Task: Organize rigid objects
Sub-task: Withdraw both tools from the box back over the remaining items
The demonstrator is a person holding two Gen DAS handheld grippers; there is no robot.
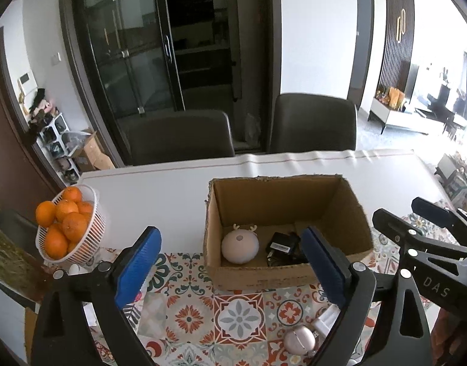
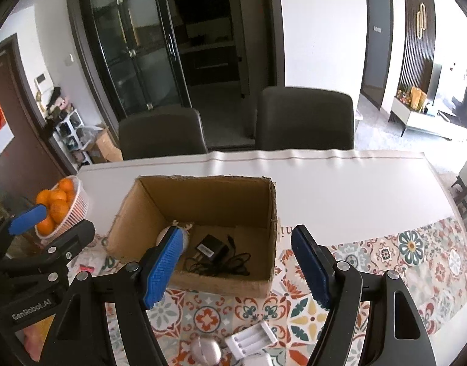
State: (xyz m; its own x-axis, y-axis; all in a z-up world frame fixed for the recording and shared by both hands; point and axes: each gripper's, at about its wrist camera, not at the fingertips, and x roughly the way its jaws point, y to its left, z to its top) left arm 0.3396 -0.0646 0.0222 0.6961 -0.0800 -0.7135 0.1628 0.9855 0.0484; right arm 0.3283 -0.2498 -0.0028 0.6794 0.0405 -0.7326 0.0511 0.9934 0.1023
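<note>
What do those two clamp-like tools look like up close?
Both are black plastic frames with triangular cut-outs and silver bolts. The left gripper and right gripper each carry two long fingers faced with blue ribbed pads. White lettering marks the bodies: "GenRobot.AI" on the left, "DAS" on the right. No cables show.

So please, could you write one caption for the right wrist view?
Open right tongs above a cardboard box holding a black charger, white battery holder on the patterned cloth.

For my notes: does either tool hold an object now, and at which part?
No. The left tool and the right tool are both open, with nothing between their pads.
</note>
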